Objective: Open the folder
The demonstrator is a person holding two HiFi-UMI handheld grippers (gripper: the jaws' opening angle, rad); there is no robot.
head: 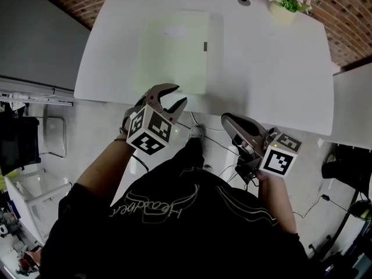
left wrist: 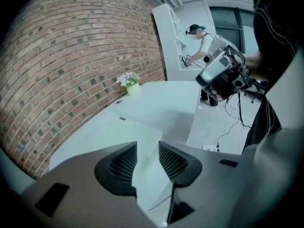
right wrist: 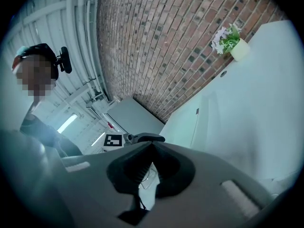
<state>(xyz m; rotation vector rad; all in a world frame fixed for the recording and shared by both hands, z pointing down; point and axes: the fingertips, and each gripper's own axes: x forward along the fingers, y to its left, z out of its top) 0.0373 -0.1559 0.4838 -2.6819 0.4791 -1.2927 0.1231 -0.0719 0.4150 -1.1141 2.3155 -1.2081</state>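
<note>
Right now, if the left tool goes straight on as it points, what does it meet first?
Probably the pale green folder on the white table; the open left tool aims at its near edge.

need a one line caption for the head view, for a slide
Closed pale green folder on a white table, open left claw at the near edge, shut right claw held short of it.
</note>
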